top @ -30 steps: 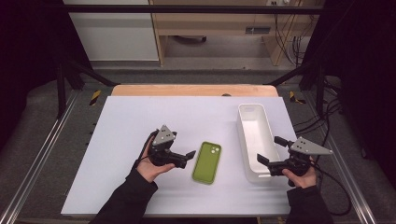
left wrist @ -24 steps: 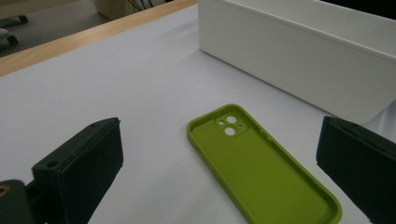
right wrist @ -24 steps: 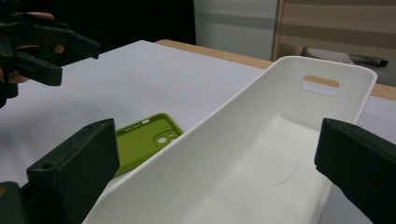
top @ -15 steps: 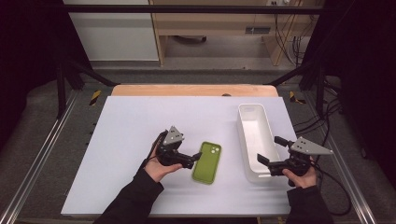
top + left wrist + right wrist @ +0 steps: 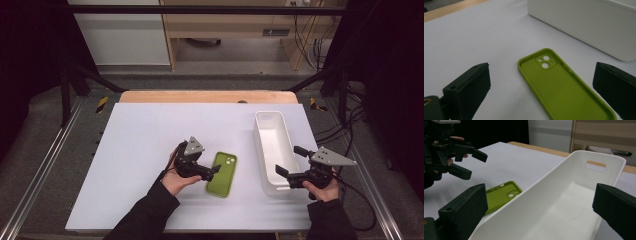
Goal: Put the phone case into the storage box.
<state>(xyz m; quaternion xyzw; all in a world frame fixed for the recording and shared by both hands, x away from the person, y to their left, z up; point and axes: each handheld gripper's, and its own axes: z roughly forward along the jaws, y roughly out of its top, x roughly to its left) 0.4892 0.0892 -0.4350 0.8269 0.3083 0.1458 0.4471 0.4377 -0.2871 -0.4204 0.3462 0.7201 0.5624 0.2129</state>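
Left tool (image 5: 214, 170) spread over one green phone case (image 5: 223, 174).

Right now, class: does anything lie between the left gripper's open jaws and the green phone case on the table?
Nothing visible does. The left gripper is at the green phone case, its jaws open either side, with bare white table between them. The white bin stands apart, farther right.

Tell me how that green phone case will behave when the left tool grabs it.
The phone case is an empty shell with thin walls, so it is probably light and may flex under a squeeze. It lies flat, open side up, so rolling looks unlikely. The left tool, open beside it, may push it along the smooth table.
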